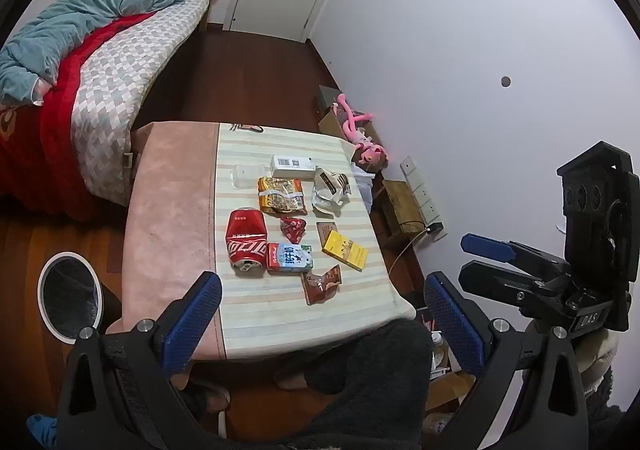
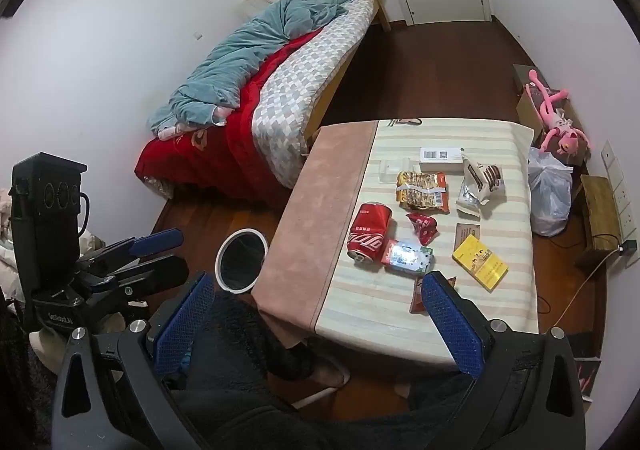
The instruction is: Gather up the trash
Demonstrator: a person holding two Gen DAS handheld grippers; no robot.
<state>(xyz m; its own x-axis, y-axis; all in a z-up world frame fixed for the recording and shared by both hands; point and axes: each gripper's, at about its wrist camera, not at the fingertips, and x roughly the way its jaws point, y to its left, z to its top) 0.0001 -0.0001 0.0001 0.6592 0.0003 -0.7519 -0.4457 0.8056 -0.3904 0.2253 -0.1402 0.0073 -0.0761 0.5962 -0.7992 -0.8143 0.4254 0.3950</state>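
Two grippers in my charge, both held above the near edge of the worktop (image 1: 172, 186). Left gripper (image 1: 322, 314): jaws spread wide, holding nothing. Right gripper (image 2: 318, 314): jaws likewise wide apart, nothing between them.

Trash on the worktop, placed relative to the red cola can (image 1: 246, 240), which lies on its side on the striped cloth:
- milk carton (image 1: 290, 258), lying flat, touching the can's right side near its opened end;
- crumpled red wrapper (image 1: 294, 228), just right of the can;
- yellow snack bag (image 1: 280, 196), just beyond the can;
- clear plastic lid (image 1: 248, 176), beyond the can, beside the snack bag;
- white box (image 1: 292, 166), farther back than the snack bag;
- white-and-brown torn bag (image 1: 330, 192), right of the snack bag;
- yellow flat box (image 1: 345, 251), well right of the can, its far corner overlapping a brown card (image 1: 326, 230);
- brown torn wrapper (image 1: 322, 284), nearer than the carton, closest to me.

Bin (image 1: 70, 298), round, white-rimmed, black liner: on the floor, left of the can, beside the worktop's pink side.
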